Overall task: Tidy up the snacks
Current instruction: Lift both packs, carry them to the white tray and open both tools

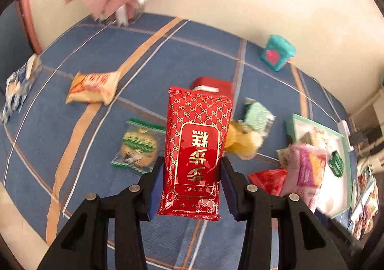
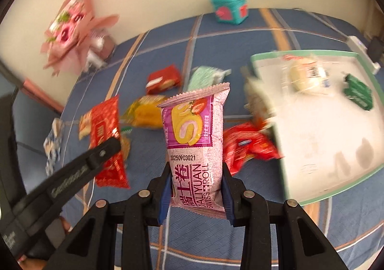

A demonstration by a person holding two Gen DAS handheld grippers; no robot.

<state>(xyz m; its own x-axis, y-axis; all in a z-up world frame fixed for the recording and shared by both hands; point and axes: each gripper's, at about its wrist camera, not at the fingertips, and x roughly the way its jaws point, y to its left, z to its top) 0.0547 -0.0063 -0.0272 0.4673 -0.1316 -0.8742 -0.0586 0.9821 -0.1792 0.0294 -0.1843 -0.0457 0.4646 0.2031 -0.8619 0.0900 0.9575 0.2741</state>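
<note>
Snacks hang in both claws: left gripper (image 1: 192,188) clamps a red gold-patterned foil packet (image 1: 195,150); right gripper (image 2: 195,188) pinches a pink Swiss-roll wrapper (image 2: 195,147).

The left black two-finger tongs (image 1: 192,181) point steeply downward, their blue-padded jaws clamped on the sides of a red foil packet. The right black tongs (image 2: 197,188) tilt down likewise, blue pads (image 2: 165,194) pinching a pink wrapper. Both hang raised in the air.
</note>
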